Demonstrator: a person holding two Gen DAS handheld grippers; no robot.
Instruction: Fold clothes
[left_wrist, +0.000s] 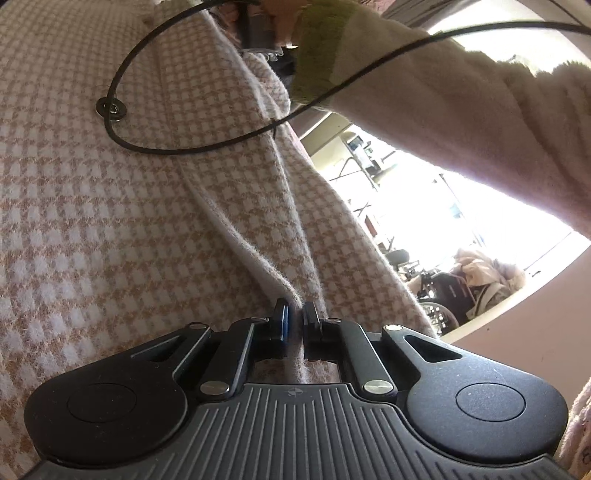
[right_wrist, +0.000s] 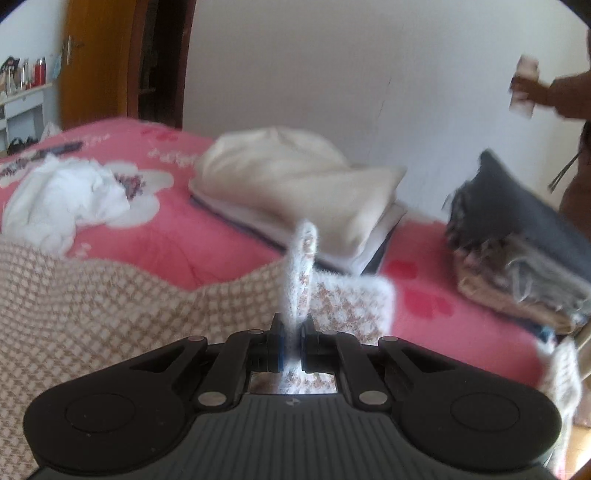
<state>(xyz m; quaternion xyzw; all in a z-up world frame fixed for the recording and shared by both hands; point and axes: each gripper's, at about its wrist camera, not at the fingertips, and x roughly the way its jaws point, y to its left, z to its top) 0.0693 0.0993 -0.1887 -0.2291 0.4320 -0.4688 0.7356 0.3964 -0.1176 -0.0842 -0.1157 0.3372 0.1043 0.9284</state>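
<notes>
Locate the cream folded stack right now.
Right wrist view, centre: the cream stack sits on the pink bedspread against the wall, between the crumpled white garment to its left and the grey pile to its right.

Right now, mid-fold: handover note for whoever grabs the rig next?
Left gripper: shut on a fold of the houndstooth garment, which is lifted close to the camera.
Right gripper: shut on a fuzzy edge of the same garment; the rest drapes over the pink bedspread.
Done: folded stacks already sit on the bed.
Left: finish this fold; the crumpled white garment looks unfolded.
</notes>
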